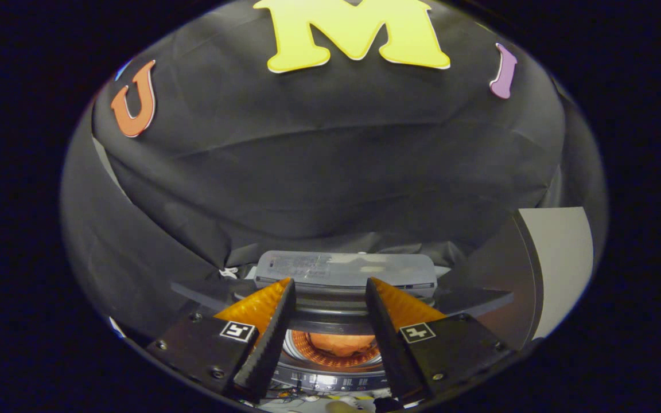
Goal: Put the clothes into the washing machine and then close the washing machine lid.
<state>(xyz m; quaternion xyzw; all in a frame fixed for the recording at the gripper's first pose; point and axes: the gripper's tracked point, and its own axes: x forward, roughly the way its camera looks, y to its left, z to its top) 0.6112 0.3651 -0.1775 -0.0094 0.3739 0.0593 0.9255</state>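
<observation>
A small grey top-loading washing machine sits low between my fingers. Its lid stands raised at the back, beyond the fingertips. Inside the shiny drum lies an orange garment, seen through the gap between the fingers. My gripper hangs above the machine, open, with nothing between its orange-backed fingers. The two tips are well apart and touch nothing.
Black cloth of the booth wall hangs behind the machine and at both sides. A pale panel stands to the right. Dark flat flaps stick out on either side of the machine's rear.
</observation>
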